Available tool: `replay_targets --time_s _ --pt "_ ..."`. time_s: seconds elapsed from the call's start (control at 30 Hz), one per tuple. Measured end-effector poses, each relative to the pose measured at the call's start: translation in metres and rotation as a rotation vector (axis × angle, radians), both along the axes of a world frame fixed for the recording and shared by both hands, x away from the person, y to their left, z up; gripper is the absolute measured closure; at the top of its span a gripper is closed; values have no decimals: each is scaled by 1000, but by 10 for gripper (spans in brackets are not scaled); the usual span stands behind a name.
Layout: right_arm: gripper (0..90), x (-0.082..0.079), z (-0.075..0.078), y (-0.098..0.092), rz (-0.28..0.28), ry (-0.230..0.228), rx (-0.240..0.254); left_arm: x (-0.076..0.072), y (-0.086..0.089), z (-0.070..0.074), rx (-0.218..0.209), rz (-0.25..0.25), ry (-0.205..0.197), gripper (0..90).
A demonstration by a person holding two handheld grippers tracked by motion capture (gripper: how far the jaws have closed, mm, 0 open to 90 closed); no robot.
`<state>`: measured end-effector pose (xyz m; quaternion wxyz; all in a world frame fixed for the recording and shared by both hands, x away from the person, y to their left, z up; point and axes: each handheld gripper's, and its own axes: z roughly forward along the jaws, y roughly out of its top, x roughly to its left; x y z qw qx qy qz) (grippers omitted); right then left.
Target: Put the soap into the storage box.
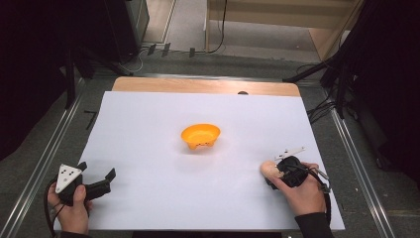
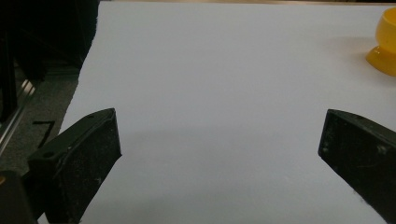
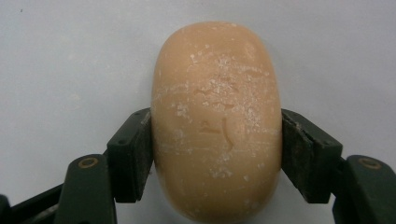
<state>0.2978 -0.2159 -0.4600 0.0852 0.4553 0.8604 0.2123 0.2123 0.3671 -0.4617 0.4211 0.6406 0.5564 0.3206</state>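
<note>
A peach-coloured oval soap bar (image 3: 217, 121) sits between the two black jaws of my right gripper (image 3: 217, 149), which is shut on its sides. From above, the soap bar (image 1: 269, 169) pokes out of the right gripper (image 1: 275, 173) at the front right of the white sheet. An orange bowl (image 1: 200, 136) stands near the middle of the sheet, and its edge, the orange bowl (image 2: 385, 44), appears at the far right of the left gripper view. My left gripper (image 1: 96, 174) rests at the front left, open with nothing between its jaws.
A white sheet (image 1: 148, 148) covers the wooden table (image 1: 198, 85). Metal rails run along both sides of the table, and black stands and cables sit on the floor beyond it.
</note>
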Motion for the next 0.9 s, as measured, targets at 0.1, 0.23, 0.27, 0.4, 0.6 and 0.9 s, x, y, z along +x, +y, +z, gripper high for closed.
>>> replay_targets --time_s 0.1,0.23,0.27,0.4,0.6,0.9 --pt "331 0 0 -3 25 -13 12 0 0 0 2 0 4 0" --pt "331 0 3 -5 43 -38 12 0 0 0 4 0 4 0" --pt "331 0 5 -6 43 -44 16 0 0 0 3 0 2 0" --pt "331 2 10 -8 60 -50 30 0 0 0 4 1 2 0" --pt "331 10 15 -3 141 -64 37 0 0 0 5 2 5 0" --pt "331 26 27 12 234 -82 43 1 0 0 4 0 6 0"
